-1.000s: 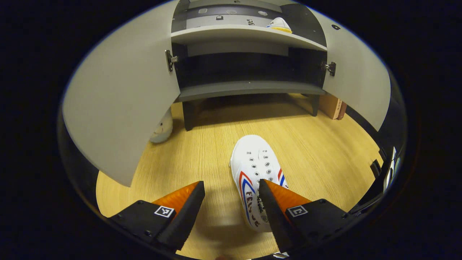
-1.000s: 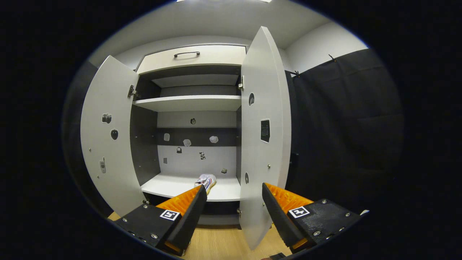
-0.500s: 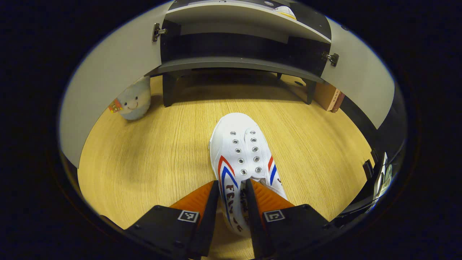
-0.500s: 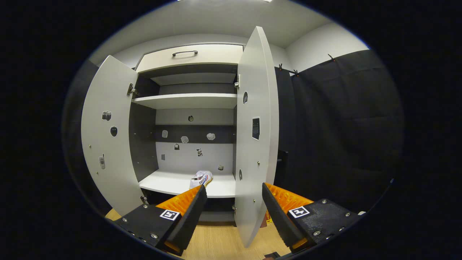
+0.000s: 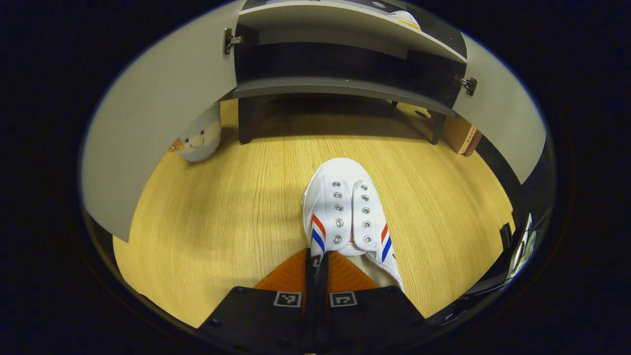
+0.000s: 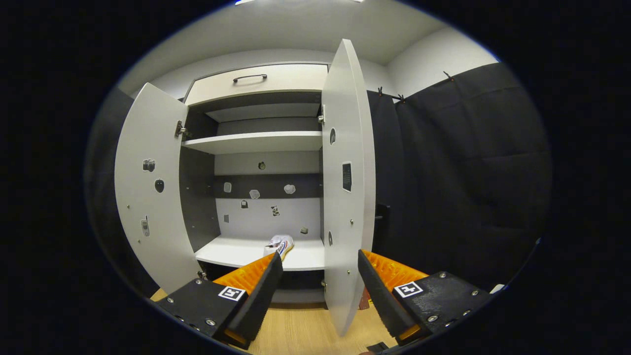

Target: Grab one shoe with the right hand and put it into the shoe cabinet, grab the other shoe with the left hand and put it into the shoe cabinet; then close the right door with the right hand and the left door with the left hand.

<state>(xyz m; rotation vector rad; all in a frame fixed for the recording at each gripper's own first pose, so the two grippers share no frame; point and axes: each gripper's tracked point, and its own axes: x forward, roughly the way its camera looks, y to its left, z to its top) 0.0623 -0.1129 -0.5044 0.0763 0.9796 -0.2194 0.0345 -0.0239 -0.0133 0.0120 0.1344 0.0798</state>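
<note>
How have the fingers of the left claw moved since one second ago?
Yes. The left claw has closed: its fingers, then wide apart on either side of the shoe's heel, now pinch its rear edge on the wooden floor.

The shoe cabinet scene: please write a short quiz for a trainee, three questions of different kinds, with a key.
1. True or false: both cabinet doors are shut.
2. Where is the shoe that is already stored? A) lower shelf B) top shelf C) drawer
3. Fill in: the left gripper is closed on the ____ of the shoe on the floor.

Key: 1 false, the left door and the right door stand open; 2 A; 3 heel end.
</note>
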